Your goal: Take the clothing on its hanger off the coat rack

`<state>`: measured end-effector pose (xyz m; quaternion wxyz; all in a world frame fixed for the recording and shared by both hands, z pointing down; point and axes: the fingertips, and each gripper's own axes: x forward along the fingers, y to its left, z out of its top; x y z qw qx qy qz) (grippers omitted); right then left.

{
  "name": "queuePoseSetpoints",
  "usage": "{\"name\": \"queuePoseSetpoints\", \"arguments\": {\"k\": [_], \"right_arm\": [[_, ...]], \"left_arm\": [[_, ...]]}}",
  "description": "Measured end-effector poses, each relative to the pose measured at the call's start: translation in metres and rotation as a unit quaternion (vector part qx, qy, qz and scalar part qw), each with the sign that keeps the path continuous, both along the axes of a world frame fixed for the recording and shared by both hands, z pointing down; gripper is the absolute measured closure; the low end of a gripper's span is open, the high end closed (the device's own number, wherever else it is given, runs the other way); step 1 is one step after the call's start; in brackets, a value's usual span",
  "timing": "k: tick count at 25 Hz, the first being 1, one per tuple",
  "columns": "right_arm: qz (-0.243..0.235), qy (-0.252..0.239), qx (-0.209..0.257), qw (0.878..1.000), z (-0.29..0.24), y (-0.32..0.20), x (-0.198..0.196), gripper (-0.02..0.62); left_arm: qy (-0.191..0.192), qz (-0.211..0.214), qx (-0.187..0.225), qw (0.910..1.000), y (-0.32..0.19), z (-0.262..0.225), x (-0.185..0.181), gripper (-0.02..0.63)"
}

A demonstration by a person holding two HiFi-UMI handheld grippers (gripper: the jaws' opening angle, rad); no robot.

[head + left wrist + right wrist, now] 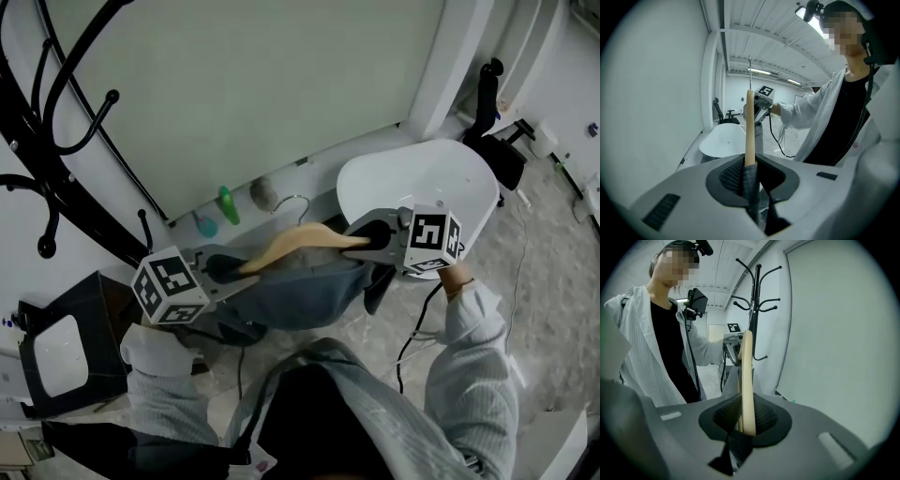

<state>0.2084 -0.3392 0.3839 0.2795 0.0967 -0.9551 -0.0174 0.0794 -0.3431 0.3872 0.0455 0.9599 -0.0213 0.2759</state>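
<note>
elbows bent, our left gripper (221, 269) and right gripper (371, 240) clamp their fingers (732, 177) on opposite ends of the wooden hanger (292, 245), grey clothing (305, 292) draped beneath.

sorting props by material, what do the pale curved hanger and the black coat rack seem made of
The pale curved hanger: likely wood, smooth matte tan, no shine. The black coat rack: probably painted metal, thin bent tubes with ball tips, slight gloss.

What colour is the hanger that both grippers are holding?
The hanger is light tan wood; the head view shows it best.
</note>
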Motion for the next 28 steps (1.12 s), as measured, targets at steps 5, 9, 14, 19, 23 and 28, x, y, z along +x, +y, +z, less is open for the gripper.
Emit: {"name": "queuePoseSetpoints", "arguments": {"k": [5, 9, 14, 19, 23, 28], "right_arm": [[0.009, -0.014, 0.000, 1.000, 0.008, 0.001, 0.000, 0.541], [0.004, -0.017, 0.005, 1.000, 0.010, 0.002, -0.007, 0.543], [0.009, -0.013, 0.006, 1.000, 0.013, 0.007, -0.013, 0.543], [0.015, -0.012, 0.005, 1.000, 0.013, 0.008, -0.015, 0.543], [0.011, -0.005, 0.004, 1.000, 0.011, 0.009, -0.018, 0.543], [0.014, 0.000, 0.001, 1.000, 0.011, 0.009, -0.021, 0.543]], "left_arm": [[-0.001, 0.008, -0.009, 0.9999, -0.001, 0.002, 0.000, 0.546], [0.011, 0.010, -0.009, 0.9998, -0.001, 0.002, -0.006, 0.546], [0.016, 0.017, -0.013, 0.9996, 0.003, 0.006, -0.011, 0.546], [0.019, 0.019, -0.016, 0.9995, 0.003, 0.006, -0.014, 0.546], [0.022, 0.020, -0.021, 0.9993, 0.004, 0.006, -0.016, 0.546], [0.022, 0.027, -0.028, 0.9990, 0.004, 0.008, -0.019, 0.546]]}}
